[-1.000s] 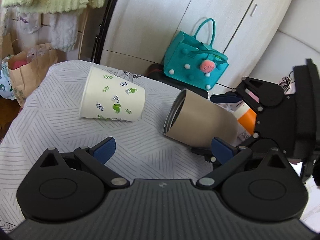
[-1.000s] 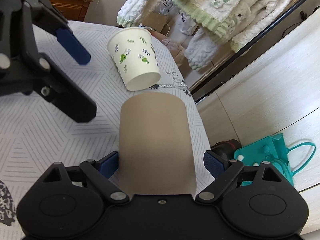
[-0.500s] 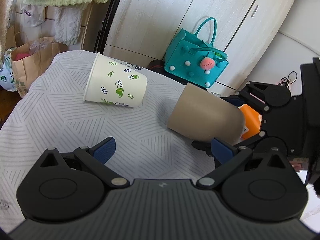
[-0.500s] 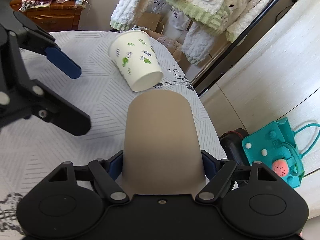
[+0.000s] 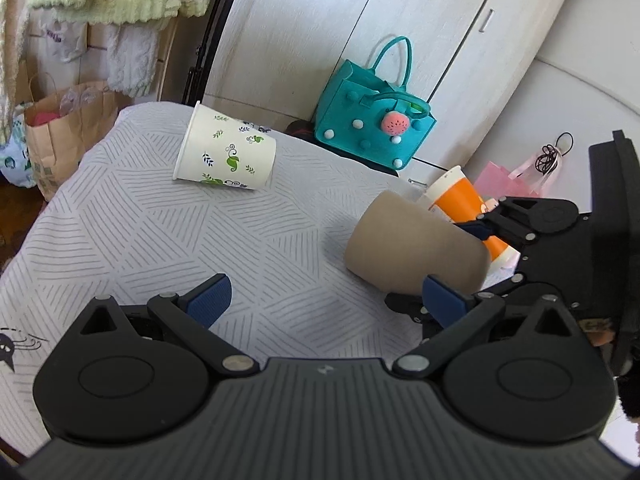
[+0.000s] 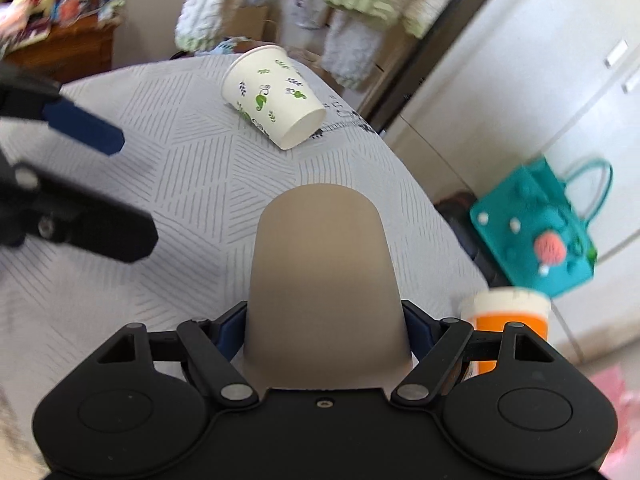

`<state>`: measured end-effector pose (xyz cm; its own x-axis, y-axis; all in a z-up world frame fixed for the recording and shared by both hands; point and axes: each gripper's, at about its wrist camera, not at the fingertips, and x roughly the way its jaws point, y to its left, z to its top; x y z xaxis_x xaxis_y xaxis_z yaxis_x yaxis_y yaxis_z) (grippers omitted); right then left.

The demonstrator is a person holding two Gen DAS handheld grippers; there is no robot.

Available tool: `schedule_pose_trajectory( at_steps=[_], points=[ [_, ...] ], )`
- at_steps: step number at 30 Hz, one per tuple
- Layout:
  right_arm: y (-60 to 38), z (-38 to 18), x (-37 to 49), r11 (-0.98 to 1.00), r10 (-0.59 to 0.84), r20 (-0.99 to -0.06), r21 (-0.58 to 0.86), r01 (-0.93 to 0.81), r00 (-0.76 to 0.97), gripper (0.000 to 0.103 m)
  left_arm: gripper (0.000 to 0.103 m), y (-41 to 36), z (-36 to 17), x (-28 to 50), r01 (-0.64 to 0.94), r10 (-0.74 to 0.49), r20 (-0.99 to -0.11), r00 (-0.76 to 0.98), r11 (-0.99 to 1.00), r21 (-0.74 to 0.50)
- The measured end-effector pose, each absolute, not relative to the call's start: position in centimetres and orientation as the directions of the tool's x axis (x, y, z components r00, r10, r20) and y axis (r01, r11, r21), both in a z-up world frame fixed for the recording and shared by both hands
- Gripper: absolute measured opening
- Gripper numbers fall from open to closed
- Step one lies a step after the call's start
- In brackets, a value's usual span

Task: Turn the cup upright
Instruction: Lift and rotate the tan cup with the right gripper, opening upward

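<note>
The brown cup (image 5: pixel 416 250) is off the table, clamped between the blue pads of the right gripper (image 6: pixel 326 330), which squeeze its wide end from both sides. Its long axis runs straight out from that gripper, along the fingers, with the narrower closed end (image 6: pixel 324 196) pointing away from the camera toward the far side of the table. In the left wrist view the same cup lies tilted — the closed end lower and toward the left, the held end higher and toward the right — so it is neither upright nor flat. Whether the lower end touches the cloth cannot be told; a soft shadow sits on the cloth just beside it.

The left gripper (image 5: pixel 326 300) hangs over the near part of the table with its pads spread wide and nothing between them. Its right pad (image 5: pixel 442 300) shows just in front of the brown cup's lower side.

Farther back, a white paper cup with green leaf prints (image 5: pixel 226 152) lies on its side on the grey striped tablecloth (image 5: pixel 160 220), well apart from the brown cup, its mouth toward the left in the left wrist view.

Beyond the table edge, an orange container with a white top (image 5: pixel 460 196) stands close behind the brown cup, and a teal felt handbag (image 5: pixel 372 124) sits on the floor against pale cabinet doors (image 5: pixel 320 20).
</note>
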<state>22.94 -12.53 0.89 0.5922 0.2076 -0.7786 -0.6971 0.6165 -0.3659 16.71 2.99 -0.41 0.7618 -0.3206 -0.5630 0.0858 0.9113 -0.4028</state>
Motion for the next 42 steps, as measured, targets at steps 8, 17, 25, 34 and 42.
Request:
schedule_pose_trajectory(
  at_steps=[8,17,25,34,42],
  points=[
    [-13.3,1.6,18.9,0.653,0.223,-0.773,-0.335,-0.68,0.594,0.081,0.103,2.4,0.1,15.1,0.114,-0.359,-0.566,0.742,0.899,-0.422],
    [-14.2,1.8,16.4,0.716,0.241,-0.795,-0.241,-0.655,0.556,0.081,0.103,1.6,0.5,13.5,0.133,-0.386,-0.568,0.727,0.89,-0.436],
    [-15.1,0.5,15.6,0.771,0.273,-0.808,-0.141,-0.621,0.522,0.081,0.103,0.9,0.2,12.5,0.154,-0.411,-0.582,0.702,0.885,-0.44],
    [-16.6,1.2,15.9,0.765,0.354,-0.8,-0.051,-0.642,0.485,0.086,0.103,0.9,-1.7,13.1,0.129,-0.469,-0.606,0.643,0.845,-0.518],
    [-18.0,2.1,15.2,0.71,0.398,-0.804,-0.034,-0.703,0.441,0.096,0.1,-1.2,-2.0,13.6,0.163,-0.557,-0.572,0.602,0.787,-0.595]
  ],
)
